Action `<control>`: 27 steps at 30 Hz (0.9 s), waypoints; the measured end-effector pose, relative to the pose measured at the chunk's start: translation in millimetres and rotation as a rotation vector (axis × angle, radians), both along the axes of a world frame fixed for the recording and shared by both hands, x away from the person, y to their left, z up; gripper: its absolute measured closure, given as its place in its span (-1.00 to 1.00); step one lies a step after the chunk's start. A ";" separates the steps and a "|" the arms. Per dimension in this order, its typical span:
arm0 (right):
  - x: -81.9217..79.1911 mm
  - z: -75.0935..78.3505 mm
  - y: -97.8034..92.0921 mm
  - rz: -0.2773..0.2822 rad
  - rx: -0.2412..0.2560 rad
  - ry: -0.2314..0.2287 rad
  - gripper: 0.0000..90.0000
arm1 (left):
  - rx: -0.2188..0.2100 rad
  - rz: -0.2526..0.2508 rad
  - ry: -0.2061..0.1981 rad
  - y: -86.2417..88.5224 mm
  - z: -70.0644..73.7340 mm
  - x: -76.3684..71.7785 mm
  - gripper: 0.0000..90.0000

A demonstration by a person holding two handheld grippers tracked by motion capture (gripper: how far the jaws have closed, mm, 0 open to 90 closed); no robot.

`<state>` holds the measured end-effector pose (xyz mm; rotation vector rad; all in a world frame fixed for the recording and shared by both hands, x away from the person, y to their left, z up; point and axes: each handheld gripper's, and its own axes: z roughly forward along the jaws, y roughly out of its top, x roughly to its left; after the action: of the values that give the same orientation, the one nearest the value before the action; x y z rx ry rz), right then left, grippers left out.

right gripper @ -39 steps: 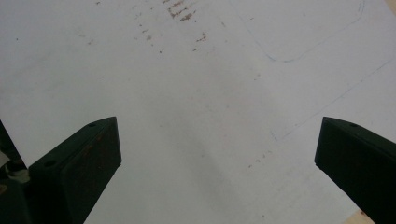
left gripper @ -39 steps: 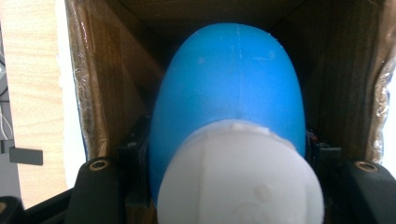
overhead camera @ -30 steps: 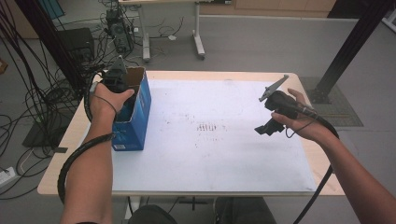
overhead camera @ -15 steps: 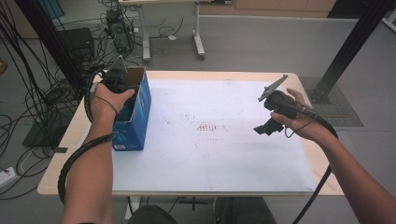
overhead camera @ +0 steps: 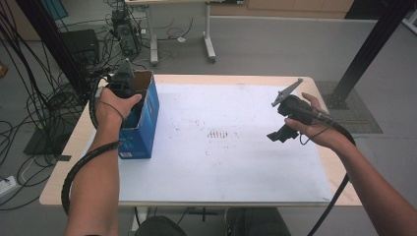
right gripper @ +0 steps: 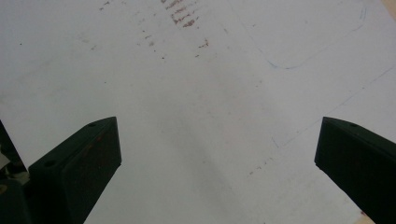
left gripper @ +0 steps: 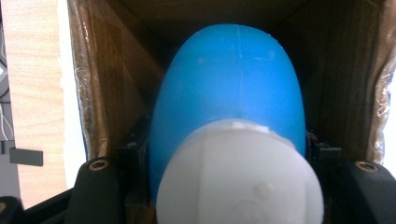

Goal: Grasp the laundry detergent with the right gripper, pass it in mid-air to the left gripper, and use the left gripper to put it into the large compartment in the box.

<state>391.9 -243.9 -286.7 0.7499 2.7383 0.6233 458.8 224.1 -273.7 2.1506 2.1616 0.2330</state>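
While the left gripper (overhead camera: pixel 121 81) hangs over the open top of the tall blue cardboard box (overhead camera: pixel 142 129) at the left edge of the table, it points down into the brown interior, and the thing it carries sits straight ahead of it, inside the box mouth. In the left gripper view that thing is a smooth blue egg-shaped plastic object with a white rounded cap (left gripper: pixel 231 140); its long axis runs along the gripper's own line, the white end nearest the camera and the blue end deeper in the box. The jaws stand apart by the width of the object and seem to press on its two sides, so I judge it clamped rather than resting loose. The box walls close in around it on every side, so whichever way it goes next, in or out, it must travel along that same axis to clear them.

Across the white paper sheet (overhead camera: pixel 226 147), well apart from the box, the right gripper (overhead camera: pixel 278 135) hovers above the table's right half. Its jaws are spread wide with nothing between them. The left hand (overhead camera: pixel 113 105) is plainly the one placed for this work.
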 end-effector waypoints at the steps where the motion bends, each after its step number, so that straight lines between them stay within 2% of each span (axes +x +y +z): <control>1: 0.0 0.1 0.1 0.000 0.001 0.000 -0.99 | -0.001 0.001 0.001 0.1 0.1 0.0 -0.19; 27: -1.2 2.2 -0.7 -0.002 -0.009 -0.003 -0.99 | -0.005 0.002 -0.005 1.1 -0.1 -0.7 -0.19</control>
<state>390.7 -244.7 -284.5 0.7492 2.7356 0.6113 458.2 225.3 -273.8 2.1430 2.1602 0.2327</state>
